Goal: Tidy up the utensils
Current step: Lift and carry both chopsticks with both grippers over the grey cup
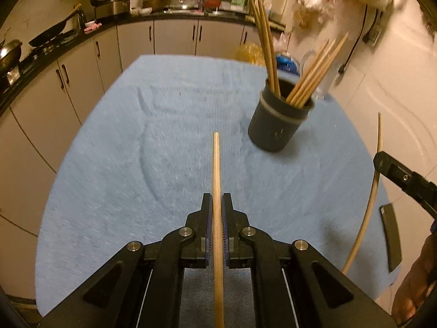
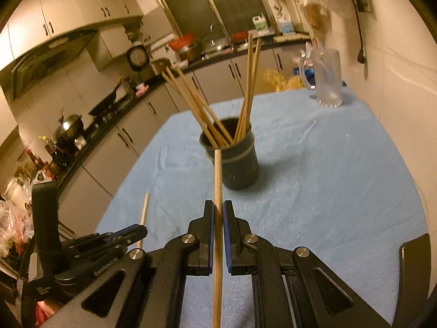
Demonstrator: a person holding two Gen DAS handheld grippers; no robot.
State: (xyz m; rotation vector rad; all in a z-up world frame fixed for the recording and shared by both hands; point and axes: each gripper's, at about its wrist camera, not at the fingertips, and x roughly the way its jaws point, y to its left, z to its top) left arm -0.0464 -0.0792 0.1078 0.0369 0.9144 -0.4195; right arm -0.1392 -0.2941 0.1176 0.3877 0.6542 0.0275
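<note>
My left gripper (image 1: 217,201) is shut on a wooden chopstick (image 1: 216,169) that points forward over the blue cloth (image 1: 136,164). To its upper right stands a dark grey holder cup (image 1: 275,128) with several chopsticks (image 1: 314,79) leaning in it. My right gripper (image 2: 218,207) is shut on another chopstick (image 2: 217,180), whose tip reaches in front of the cup (image 2: 240,166). The left gripper (image 2: 133,232) and its chopstick (image 2: 144,210) show at lower left in the right wrist view. The right gripper's finger (image 1: 396,172) and its curved-looking chopstick (image 1: 374,191) appear at the right edge of the left wrist view.
A clear glass mug (image 2: 327,79) stands at the table's far right corner by the wall. A dark flat object (image 1: 392,235) lies on the cloth near the right edge. Kitchen counter (image 1: 54,43) with pans and cabinets runs along the left and back.
</note>
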